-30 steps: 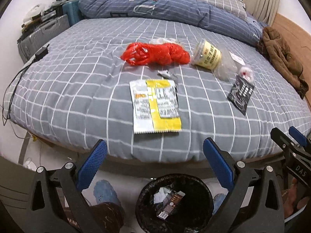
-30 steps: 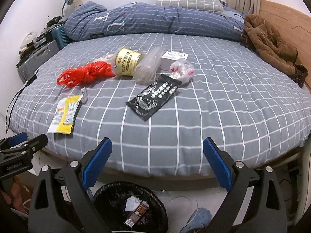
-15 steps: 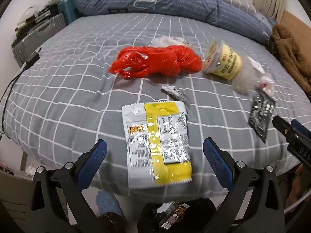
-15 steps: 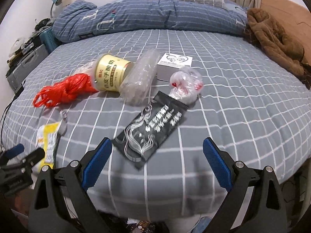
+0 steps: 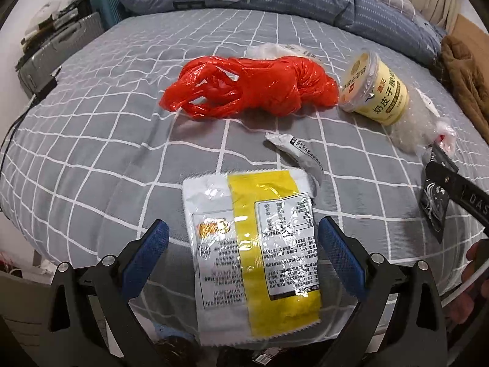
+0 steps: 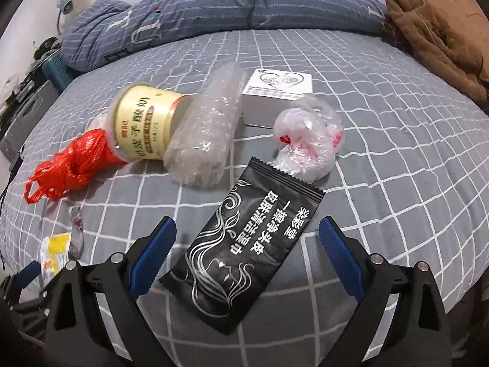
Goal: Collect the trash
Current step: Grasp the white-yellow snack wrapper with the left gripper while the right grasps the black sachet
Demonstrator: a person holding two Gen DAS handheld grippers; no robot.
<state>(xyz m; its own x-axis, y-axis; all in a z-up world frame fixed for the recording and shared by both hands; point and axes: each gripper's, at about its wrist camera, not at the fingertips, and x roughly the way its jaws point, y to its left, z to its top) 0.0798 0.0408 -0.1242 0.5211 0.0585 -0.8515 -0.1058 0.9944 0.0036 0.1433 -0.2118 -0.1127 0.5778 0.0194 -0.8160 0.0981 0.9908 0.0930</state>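
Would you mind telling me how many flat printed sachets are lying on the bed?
2: the yellow-and-white sachet between the left gripper's fingers, and the black sachet between the right gripper's. Others may be hidden.

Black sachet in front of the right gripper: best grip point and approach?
Pinch the near short end of the black sachet, coming from the bed's front edge. It lies flat, and that end sits between the open right gripper's fingers; the far end touches a clear bag.
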